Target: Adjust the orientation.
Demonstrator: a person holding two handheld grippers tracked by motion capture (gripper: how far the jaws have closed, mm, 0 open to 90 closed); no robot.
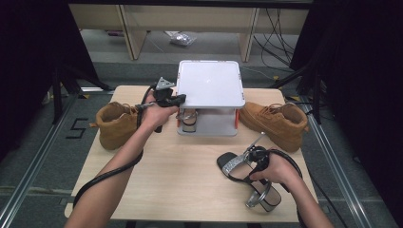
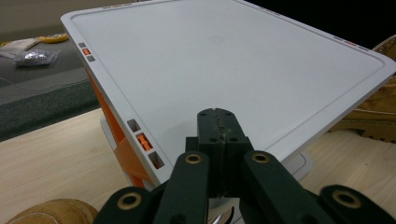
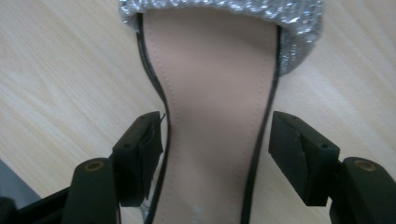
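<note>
Two sandals (image 1: 249,178), two boots (image 1: 277,123)

A white 2-tier rack (image 1: 210,83) stood at upper centre of the wooden table (image 1: 180,175), with 1 sandal (image 1: 189,118) on its lower shelf. 2 tan boots flanked it: left boot (image 1: 115,125), right boot (image 1: 277,122). The left gripper (image 1: 179,99) touched the rack's left edge. The right gripper (image 1: 256,156) was over a silver-strapped sandal (image 1: 242,173) at lower right.
</note>
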